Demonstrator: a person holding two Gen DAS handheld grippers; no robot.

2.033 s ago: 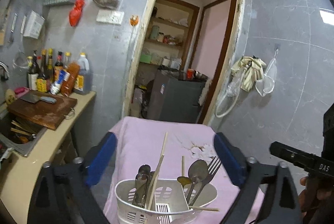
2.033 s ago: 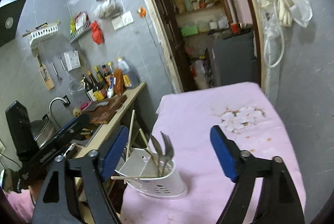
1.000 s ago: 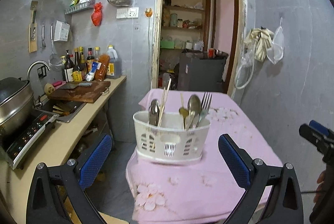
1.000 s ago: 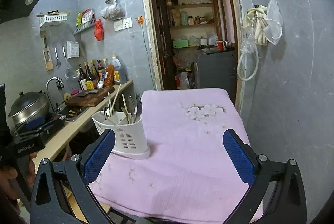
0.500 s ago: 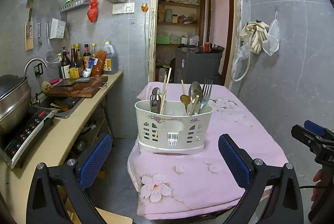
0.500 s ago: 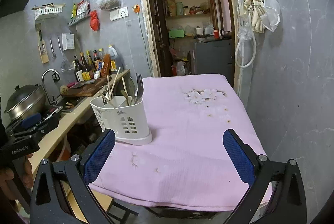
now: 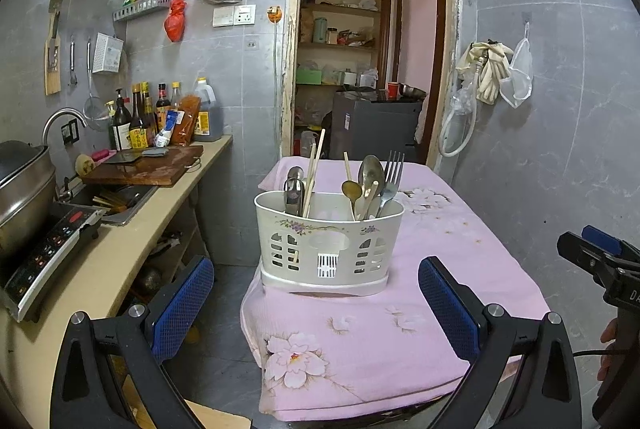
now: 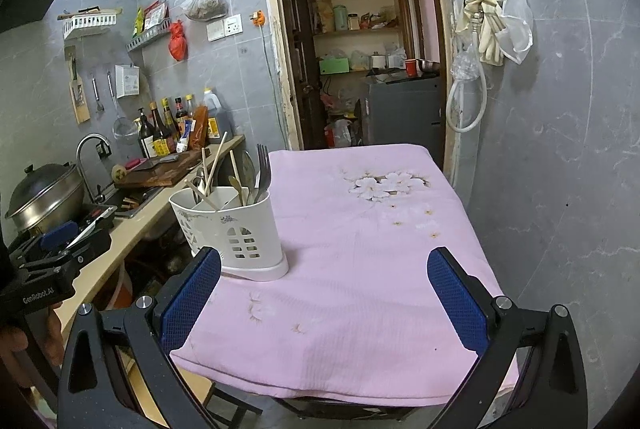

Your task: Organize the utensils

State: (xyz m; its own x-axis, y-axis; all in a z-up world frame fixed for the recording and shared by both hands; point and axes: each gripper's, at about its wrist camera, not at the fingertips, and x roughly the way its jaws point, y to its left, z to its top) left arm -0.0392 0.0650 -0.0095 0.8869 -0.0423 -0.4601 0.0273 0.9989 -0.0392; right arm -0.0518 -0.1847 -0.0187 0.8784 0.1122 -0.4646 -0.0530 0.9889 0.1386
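Note:
A white slotted utensil caddy (image 7: 326, 245) (image 8: 236, 237) stands on the pink floral tablecloth (image 7: 440, 253) (image 8: 360, 249) near the table's left edge. Spoons (image 7: 370, 171), a fork (image 7: 392, 173) and chopsticks (image 7: 314, 165) stick up out of it, sorted into two compartments. My left gripper (image 7: 316, 305) is open, held back from the table's front edge and level with the caddy. Off to the right, my right gripper (image 8: 324, 303) is open too, with nothing between its blue pads (image 8: 454, 301). A hand holds each gripper.
A counter (image 7: 120, 253) runs along the left with an induction hob, a steel pot (image 7: 20, 189), a sink, a wooden board (image 7: 148, 169) and bottles (image 7: 140, 121). A doorway (image 7: 360, 69) opens behind the table. A grey tiled wall (image 8: 560, 149) closes the right side.
Both grippers have pulled back and lowered from above the caddy to beyond the table's front edge. The caddy and its utensils stay put.

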